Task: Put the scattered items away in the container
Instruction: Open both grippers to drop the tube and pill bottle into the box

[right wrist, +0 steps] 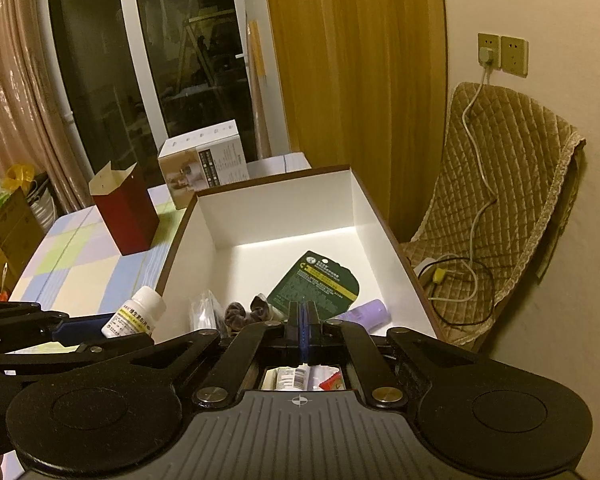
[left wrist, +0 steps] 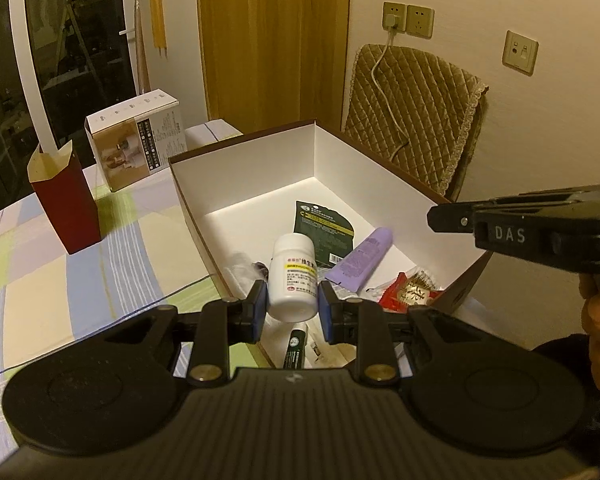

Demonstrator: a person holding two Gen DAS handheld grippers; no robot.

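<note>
The white pill bottle (left wrist: 293,276) is clamped between the blue pads of the left gripper (left wrist: 293,312), held over the near left edge of the open white box (left wrist: 260,156). Inside the box lie a dark green sachet (left wrist: 325,232), a purple tube (left wrist: 362,260) to its right and a red wrapper (left wrist: 410,294) nearer. The right gripper (right wrist: 303,316) is clenched on nothing over the box. Left of the box, on the checked cloth (left wrist: 60,280), stands a red carton (left wrist: 66,200).

"DAS" on right gripper (left wrist: 500,236)
</note>
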